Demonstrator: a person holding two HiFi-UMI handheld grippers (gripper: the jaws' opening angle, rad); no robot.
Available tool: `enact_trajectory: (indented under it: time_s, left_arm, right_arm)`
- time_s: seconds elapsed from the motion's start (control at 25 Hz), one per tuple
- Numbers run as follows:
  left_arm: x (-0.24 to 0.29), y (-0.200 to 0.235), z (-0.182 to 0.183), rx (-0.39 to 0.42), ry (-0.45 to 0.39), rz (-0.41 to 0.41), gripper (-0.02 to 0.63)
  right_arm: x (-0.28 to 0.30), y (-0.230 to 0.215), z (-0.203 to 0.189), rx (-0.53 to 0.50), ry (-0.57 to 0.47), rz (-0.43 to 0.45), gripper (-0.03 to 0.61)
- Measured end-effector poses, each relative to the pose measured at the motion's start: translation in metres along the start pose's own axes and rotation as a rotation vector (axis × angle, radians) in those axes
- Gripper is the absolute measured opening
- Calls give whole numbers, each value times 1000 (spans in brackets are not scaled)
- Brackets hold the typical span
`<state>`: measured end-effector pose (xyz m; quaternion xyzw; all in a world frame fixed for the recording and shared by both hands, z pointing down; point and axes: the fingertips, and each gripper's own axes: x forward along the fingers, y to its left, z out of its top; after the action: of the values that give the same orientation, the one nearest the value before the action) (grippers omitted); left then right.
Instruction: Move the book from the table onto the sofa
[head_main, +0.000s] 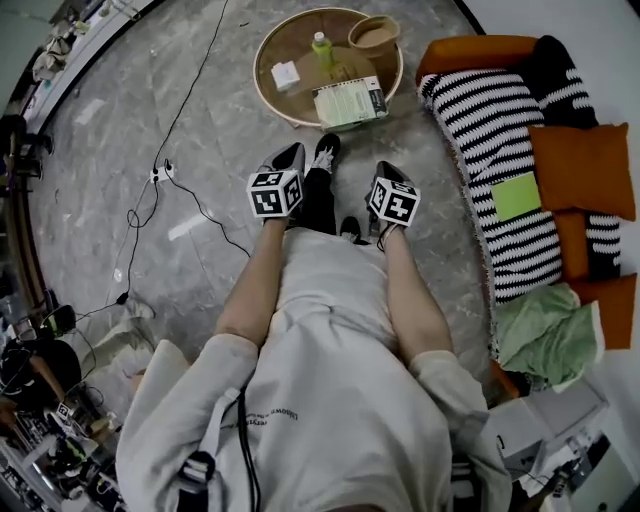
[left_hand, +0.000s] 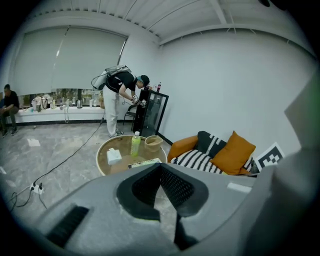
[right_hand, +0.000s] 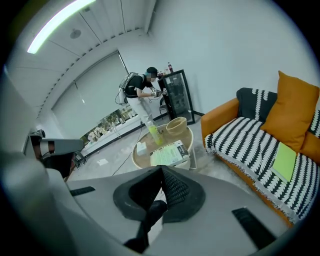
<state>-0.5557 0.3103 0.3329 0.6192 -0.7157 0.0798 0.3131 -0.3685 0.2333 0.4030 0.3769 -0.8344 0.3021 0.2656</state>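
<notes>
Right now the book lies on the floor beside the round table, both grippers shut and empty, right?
No: the book lies on the round table, as the head view shows. The left gripper and right gripper are shut and empty.

From where I stand this is a bare office or lab hall with a living-room corner staged in it. A sofa (head_main: 500, 130) with orange cushions (head_main: 580, 165) faces a low round table (head_main: 262, 85) (homely enough by itself). Cables (head_main: 190, 90) and a power strip (head_main: 160, 174) trail across the polished grey floor. Roller blinds (left_hand: 65, 60) cover a long window. A person wearing a backpack rig (left_hand: 120, 97) bends at a glass-door fridge (left_hand: 152, 112).
</notes>
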Motion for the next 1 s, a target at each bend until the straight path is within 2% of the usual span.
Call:
enact_trajectory:
  time_s: [0.12, 0.24, 0.4, 0.6, 0.76, 0.92, 1.0]
  left_arm:
    - [24, -12, 8, 24, 20, -49, 8]
    - [44, -26, 20, 74, 29, -88, 8]
    - [64, -39, 33, 173, 59, -152, 8]
    - [83, -18, 46, 204, 77, -167, 8]
    - [102, 5, 48, 180, 103, -173, 8]
    - [133, 28, 52, 231, 176, -210, 8]
    - [150, 35, 62, 224, 195, -233, 8]
  right_arm:
    - [2, -14, 12, 1, -10, -35, 6]
    - [3, -33, 29, 72, -46, -73, 6]
    - [18, -33, 45, 146, -73, -65, 6]
    - [49, -15, 50, 163, -49, -60, 6]
    - [75, -5, 44, 147, 0, -52, 6]
    - [105, -8, 45, 268, -2, -101, 6]
    - [116, -6, 43, 293, 16, -124, 6]
